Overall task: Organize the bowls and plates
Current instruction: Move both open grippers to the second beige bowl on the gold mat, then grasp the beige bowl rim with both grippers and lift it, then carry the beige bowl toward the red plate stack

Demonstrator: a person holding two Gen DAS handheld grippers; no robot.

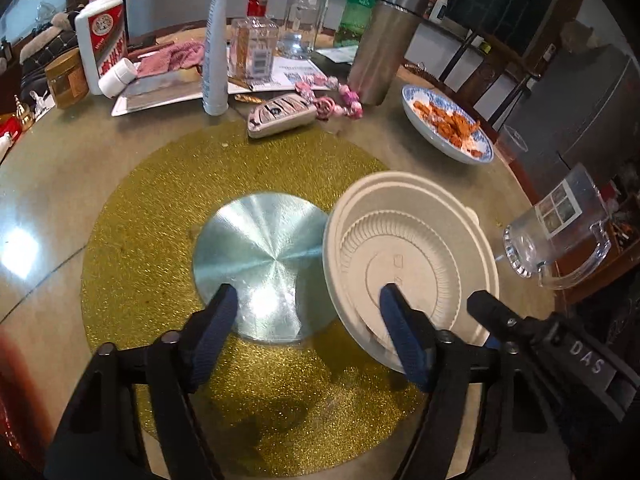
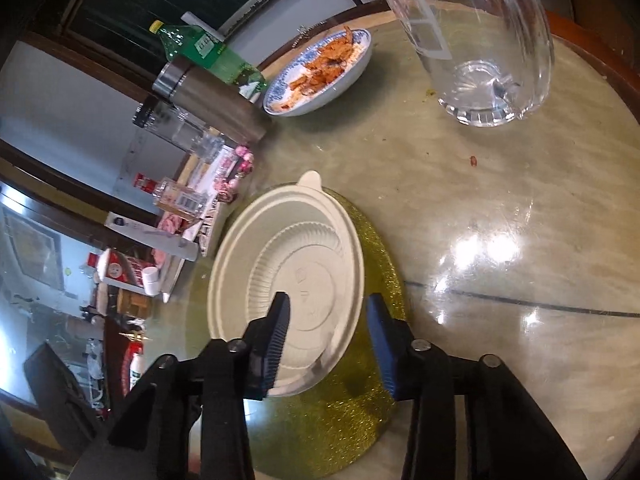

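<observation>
**A:** Where is the plate, relative to the left claw (image 1: 308, 300)?

**B:** The off-white pulp plate (image 1: 412, 240) sits ahead and to the right of it. It is round and matte, with a stepped rim and a ring of fine ribs around a flat centre. The claw's right finger overlaps the plate's inner floor, and its left finger hangs over a brushed metal disc (image 1: 260, 248). The plate's left rim falls between the 2 fingers.

**A:** Is that claw pinching it?

**B:** No. Its jaws are spread wide, and neither ribbed blue pad presses on anything.

**A:** And the right claw (image 2: 328, 304)?

**B:** Its jaws stand much narrower. The plate's near right rim lies between them, with the left pad over the ribbed inside and the right pad just outside the edge. A sliver of the gold glitter mat (image 2: 376, 264) shows between the rim and the right pad. The plate is blurred, so whether the pads actually grip cannot be told.

**A:** What lies beneath?

**B:** The grainy round mat lies under both claws on a glossy, marbled tabletop (image 2: 480, 180). The plate leans over the disc's right edge, and a small rounded tab (image 2: 310, 180) sticks out from its far rim.

**A:** And beyond the fingers?

**B:** Ahead and to the right of the right claw stands a clear, thick-based glass mug (image 2: 480, 92). Further ahead is a blue-and-white dish (image 2: 320, 84) of orange fried pieces, with a cylindrical steel tumbler (image 2: 208, 100) to its left.
</observation>
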